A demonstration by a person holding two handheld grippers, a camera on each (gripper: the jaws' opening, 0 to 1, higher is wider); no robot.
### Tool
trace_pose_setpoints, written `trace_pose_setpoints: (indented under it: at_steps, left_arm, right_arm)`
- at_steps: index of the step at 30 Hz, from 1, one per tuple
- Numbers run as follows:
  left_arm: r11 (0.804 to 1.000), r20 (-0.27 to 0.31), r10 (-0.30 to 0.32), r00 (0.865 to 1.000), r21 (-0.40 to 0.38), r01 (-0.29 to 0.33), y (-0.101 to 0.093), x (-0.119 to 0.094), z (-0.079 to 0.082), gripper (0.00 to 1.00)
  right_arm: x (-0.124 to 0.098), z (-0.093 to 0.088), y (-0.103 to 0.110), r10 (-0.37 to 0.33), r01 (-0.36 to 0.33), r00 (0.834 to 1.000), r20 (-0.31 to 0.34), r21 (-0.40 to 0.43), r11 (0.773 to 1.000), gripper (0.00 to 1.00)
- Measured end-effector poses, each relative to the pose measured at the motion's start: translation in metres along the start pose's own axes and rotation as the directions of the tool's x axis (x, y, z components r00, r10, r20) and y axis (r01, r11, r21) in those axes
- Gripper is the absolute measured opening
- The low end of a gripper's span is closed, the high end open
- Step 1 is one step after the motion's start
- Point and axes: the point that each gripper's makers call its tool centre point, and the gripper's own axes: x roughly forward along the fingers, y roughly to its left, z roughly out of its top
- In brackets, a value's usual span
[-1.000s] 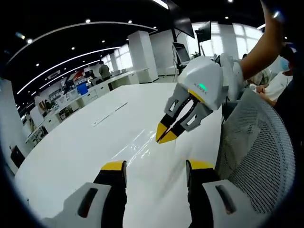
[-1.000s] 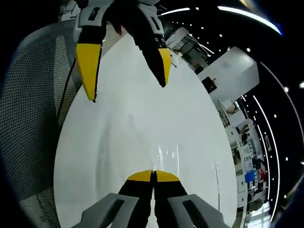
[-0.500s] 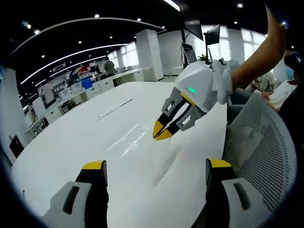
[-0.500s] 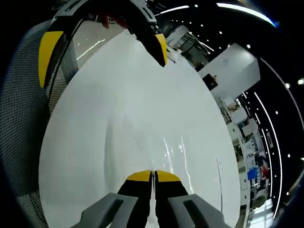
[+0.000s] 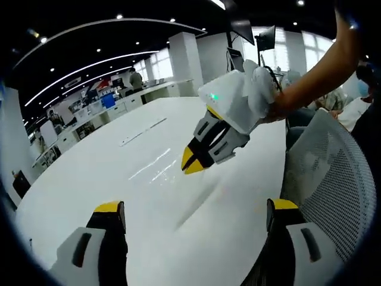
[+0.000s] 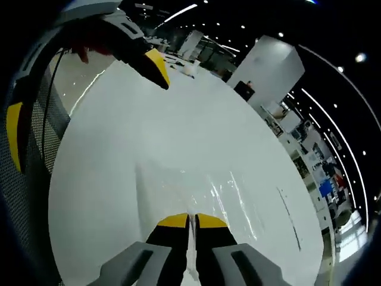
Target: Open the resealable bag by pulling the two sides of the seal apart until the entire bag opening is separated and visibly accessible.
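Glossy white table (image 5: 107, 179) — clear, shiny plastic bag (image 6: 184, 193) — grey mesh chair back (image 5: 333, 179).

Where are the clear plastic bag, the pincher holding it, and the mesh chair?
clear bag (image 6: 178, 187), right gripper view, its glossy side above the tips.
right gripper (image 6: 190, 219), right gripper view, between its yellow tips.
mesh chair (image 5: 333, 179), left gripper view, its backrest.

Both views face each other closely above the white table (image 5: 89, 179).
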Motion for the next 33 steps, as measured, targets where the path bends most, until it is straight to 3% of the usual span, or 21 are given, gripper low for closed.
trace_pose_setpoints:
  at_steps: [4,8,16,20,27,29,33]
  left_arm:
    - [1.0,0.003,-0.003,1.0,-0.017,0.003,0.002,0.0,-0.001,0.97]
    - [1.0,-0.003,0.003,1.0,-0.027,-0.003,0.004,-0.001,-0.003,0.97]
    - [1.0,-0.012,0.002,1.0,-0.023,-0.002,0.001,-0.002,-0.006,0.97]
    - [1.0,-0.02,0.005,1.0,-0.025,-0.006,-0.001,-0.004,-0.008,0.97]
    - [0.999,-0.022,0.016,1.0,-0.032,-0.016,-0.001,-0.01,-0.009,0.96]
    - [0.999,-0.021,0.021,1.0,-0.033,-0.022,-0.001,-0.011,-0.009,0.96]
    - [0.999,-0.018,0.035,0.999,-0.04,-0.036,0.002,-0.016,-0.009,0.96]
  right_arm:
    - [0.001,-0.003,0.001,0.013,-0.013,1.0,0.002,0.109,0.994,0.03]
    - [-0.001,-0.005,0.008,0.043,-0.046,0.999,0.019,0.232,0.972,0.06]
    - [-0.014,-0.017,0.014,0.035,-0.041,0.999,0.026,0.338,0.94,0.15]
    - [-0.026,-0.026,0.011,-0.013,0.006,1.0,0.015,0.377,0.926,0.27]
    - [-0.053,-0.049,0.014,-0.044,0.039,0.999,-0.003,0.496,0.868,0.28]
    - [-0.062,-0.055,0.014,-0.063,0.061,0.998,-0.012,0.507,0.86,0.28]
    - [-0.079,-0.064,0.013,-0.104,0.096,0.994,-0.018,0.57,0.816,0.3]
